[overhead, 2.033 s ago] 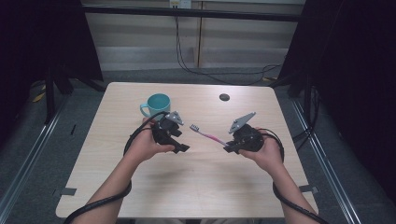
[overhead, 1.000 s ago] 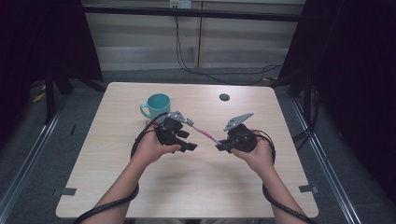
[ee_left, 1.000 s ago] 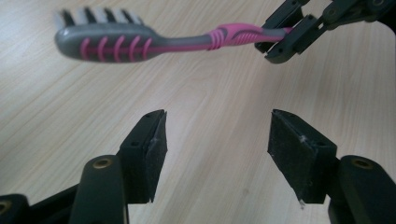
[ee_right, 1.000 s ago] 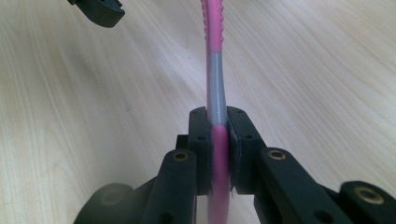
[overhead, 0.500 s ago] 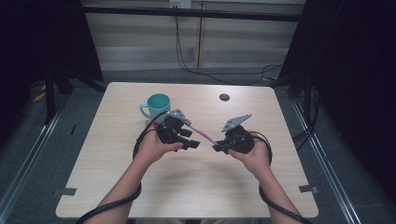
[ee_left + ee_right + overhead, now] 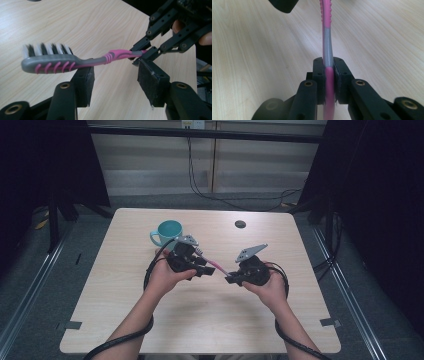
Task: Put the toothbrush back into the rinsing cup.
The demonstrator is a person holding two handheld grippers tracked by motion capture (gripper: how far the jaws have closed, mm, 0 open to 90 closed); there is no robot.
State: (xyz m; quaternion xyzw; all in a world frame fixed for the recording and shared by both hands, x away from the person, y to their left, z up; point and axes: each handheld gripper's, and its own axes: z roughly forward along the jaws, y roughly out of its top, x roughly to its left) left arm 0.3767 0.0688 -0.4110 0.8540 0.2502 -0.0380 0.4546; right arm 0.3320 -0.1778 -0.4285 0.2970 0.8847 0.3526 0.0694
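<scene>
Toothbrush held over the table between two grippers.

The handle end is clamped in the right gripper; the left gripper is spread wide around the neck, jaws not touching it. For what looks like a handover, the left jaws should be closed squarely on the neck before the right is released. What the teal mug contains cannot be told.

An overhead camera looks forward and down across the counter; both gripper cameras peer close along their own fingers, sharing the toothbrush.
</scene>
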